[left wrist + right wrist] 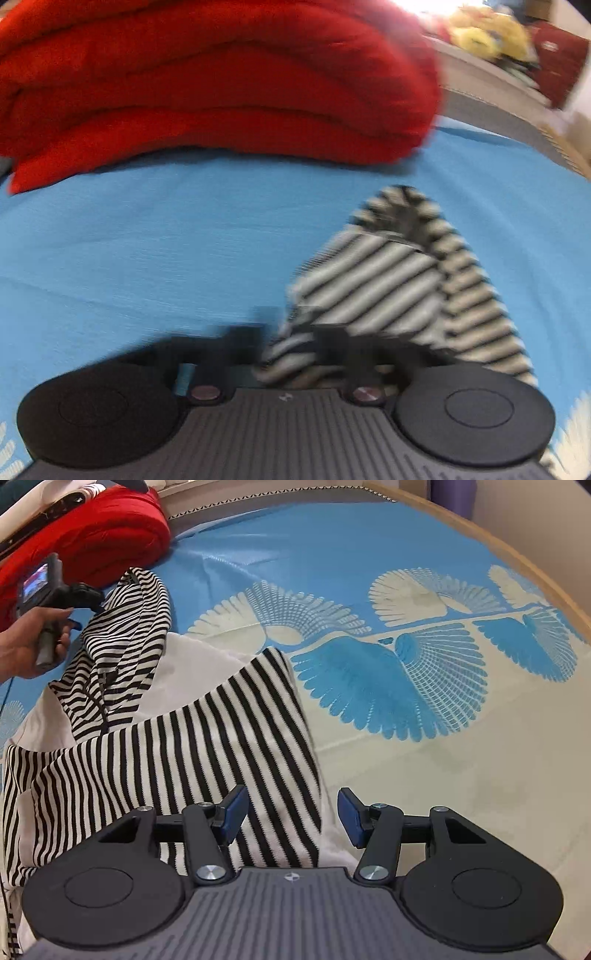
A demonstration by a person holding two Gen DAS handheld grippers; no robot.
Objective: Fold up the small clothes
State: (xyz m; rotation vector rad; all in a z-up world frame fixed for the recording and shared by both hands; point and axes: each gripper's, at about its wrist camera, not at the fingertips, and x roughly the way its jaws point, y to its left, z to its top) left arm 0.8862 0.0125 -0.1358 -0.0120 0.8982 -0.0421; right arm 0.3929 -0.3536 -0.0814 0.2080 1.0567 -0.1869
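A black-and-white striped garment (221,738) lies rumpled on a blue bedsheet (332,554), with white fabric (207,653) showing beneath it. In the right wrist view a person's hand (26,650) holds my left gripper (94,603), and one end of the garment is drawn up to it in a peak. The left wrist view is blurred. There the striped cloth (369,273) runs into my left gripper (291,332), which is shut on it. My right gripper (291,812) hovers over the garment's near part. It stands open, and its blue pads (236,810) are clear of the cloth.
A folded red blanket (221,81) (92,528) fills the far side of the bed. A wooden bed edge (517,554) curves along the right. Yellow and red things (480,33) sit beyond the bed. The sheet's white feather print (424,598) spreads to the right.
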